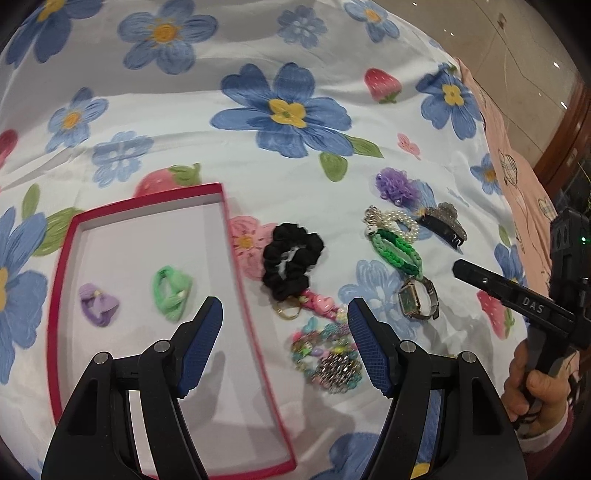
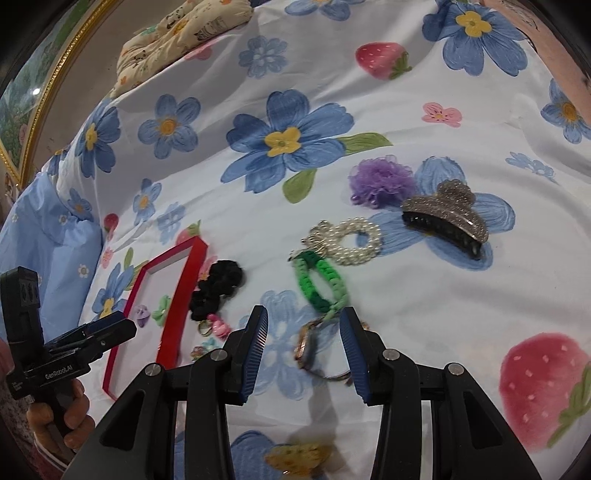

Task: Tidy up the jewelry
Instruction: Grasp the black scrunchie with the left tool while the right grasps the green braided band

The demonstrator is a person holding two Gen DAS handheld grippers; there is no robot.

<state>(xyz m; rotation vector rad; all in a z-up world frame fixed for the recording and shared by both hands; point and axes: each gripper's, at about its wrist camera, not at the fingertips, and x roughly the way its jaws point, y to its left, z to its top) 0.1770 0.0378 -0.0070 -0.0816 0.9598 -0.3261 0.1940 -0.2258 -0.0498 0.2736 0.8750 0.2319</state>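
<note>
— Where's the jewelry?
— Wristwatch [image 2: 308, 349] lies on the flowered bedsheet [image 2: 424, 295], between the right gripper [image 2: 303, 328]'s parted jaws, ungrasped.
— The left gripper [image 1: 286, 314]?
— Released, empty, over the red box [image 1: 147, 258]'s edge.

Work surface: white bedsheet [image 1: 229, 48] printed with blue flowers and strawberries. Polished tiled floor [image 1: 517, 33] beyond, reflecting ceiling lights. Pink cloth [image 1: 517, 173] at the right edge. Gold-framed picture [image 2: 22, 92], patterned quilt [image 2: 177, 33] and light blue pillow [image 2: 44, 236] at left.
</note>
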